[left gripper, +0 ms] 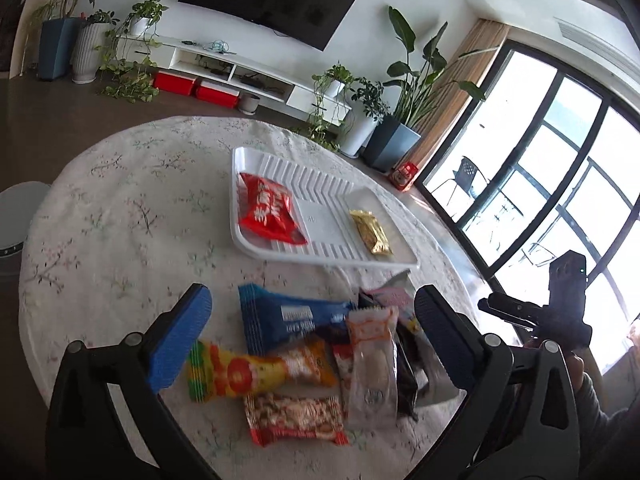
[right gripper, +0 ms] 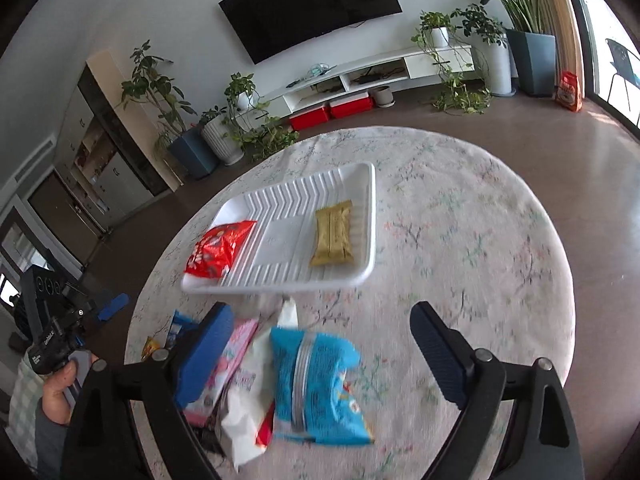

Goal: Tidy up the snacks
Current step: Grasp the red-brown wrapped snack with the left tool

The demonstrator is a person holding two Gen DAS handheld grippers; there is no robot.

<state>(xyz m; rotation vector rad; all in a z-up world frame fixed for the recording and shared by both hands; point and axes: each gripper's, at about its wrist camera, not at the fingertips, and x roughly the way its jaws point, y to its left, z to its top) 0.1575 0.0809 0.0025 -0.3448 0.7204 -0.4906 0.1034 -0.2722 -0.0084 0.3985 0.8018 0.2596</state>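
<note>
A white ribbed tray (left gripper: pixel 316 184) (right gripper: pixel 292 196) lies on the round table and holds a red snack packet (left gripper: pixel 270 210) (right gripper: pixel 218 248) and a gold packet (left gripper: pixel 370 232) (right gripper: pixel 333 236). A pile of loose snacks lies in front of it: a dark blue packet (left gripper: pixel 288 316), an orange-yellow packet (left gripper: pixel 256 372), a nut bar (left gripper: pixel 296 416) and a clear-wrapped cake (left gripper: pixel 372 364). My left gripper (left gripper: pixel 316 340) is open above this pile, holding nothing. My right gripper (right gripper: pixel 324 354) is open above a light blue bag (right gripper: pixel 316 384), a white wrapper (right gripper: pixel 250 396) and a pink packet (right gripper: pixel 224 364).
The flowered tablecloth (left gripper: pixel 120 216) (right gripper: pixel 460 248) covers the round table. A hand with the other gripper (left gripper: pixel 560 312) shows at the right edge of the left wrist view, and a hand with the other gripper (right gripper: pixel 60 332) at the left edge of the right wrist view. Potted plants, a TV stand and large windows lie beyond.
</note>
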